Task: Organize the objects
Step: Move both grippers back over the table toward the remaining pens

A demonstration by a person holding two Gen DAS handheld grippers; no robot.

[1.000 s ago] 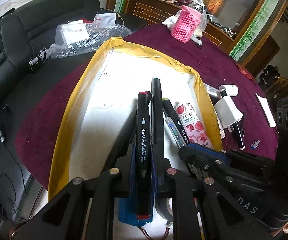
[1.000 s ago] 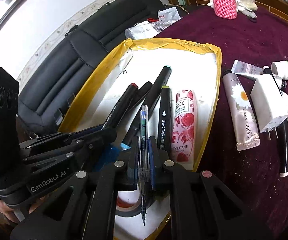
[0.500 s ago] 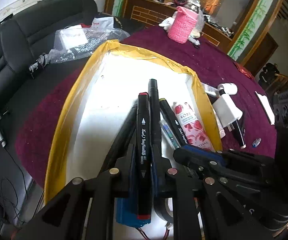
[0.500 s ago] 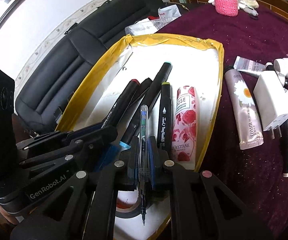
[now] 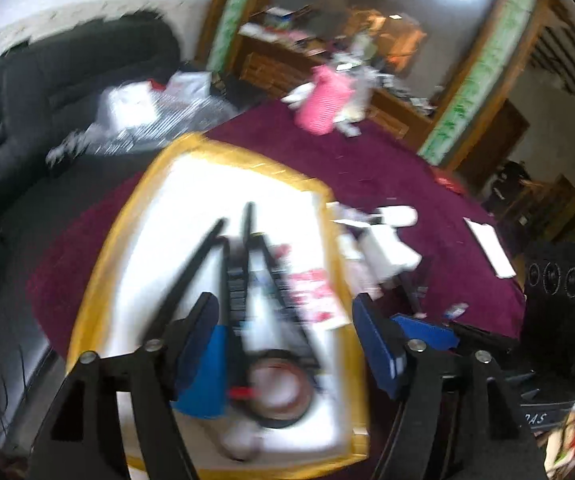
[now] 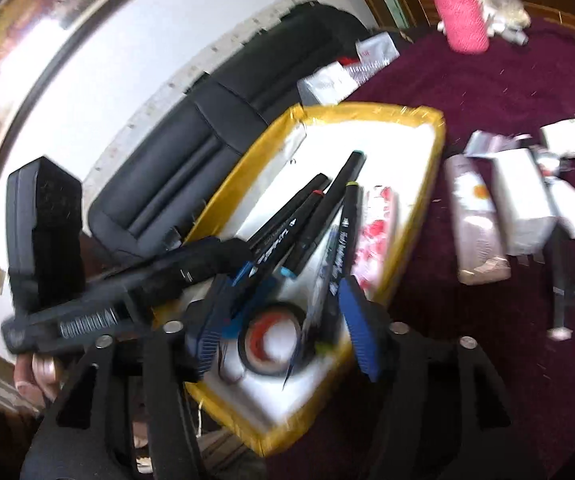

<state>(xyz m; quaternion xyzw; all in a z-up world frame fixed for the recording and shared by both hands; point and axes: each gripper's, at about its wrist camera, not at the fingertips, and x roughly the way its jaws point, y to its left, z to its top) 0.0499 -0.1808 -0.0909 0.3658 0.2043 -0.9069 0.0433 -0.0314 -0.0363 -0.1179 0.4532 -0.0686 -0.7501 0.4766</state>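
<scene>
A white tray with a yellow taped rim (image 5: pixel 99 272) (image 6: pixel 427 208) lies on the maroon table. In it lie several black markers (image 5: pixel 235 276) (image 6: pixel 307 220), a clear pen (image 6: pixel 315 300), a rose-print tube (image 5: pixel 315 292) (image 6: pixel 375 236) and a roll of tape (image 5: pixel 279 392) (image 6: pixel 271 340). My left gripper (image 5: pixel 283 340) is open and empty above the tray's near end. My right gripper (image 6: pixel 279 320) is open and empty above the tape roll. Both views are blurred.
On the cloth right of the tray lie a daisy-print tube (image 6: pixel 475 224), a white charger plug (image 6: pixel 523 204) (image 5: pixel 387 252) and a white cap (image 6: pixel 571 140). A pink knitted holder (image 5: pixel 323 100) (image 6: pixel 463 16) stands at the far edge. A black sofa (image 6: pixel 223 128) is left.
My left gripper opened and let go of the red-capped marker; my right gripper opened and let go of the clear pen. Both now lie in the tray. Both grippers rose and pulled back.
</scene>
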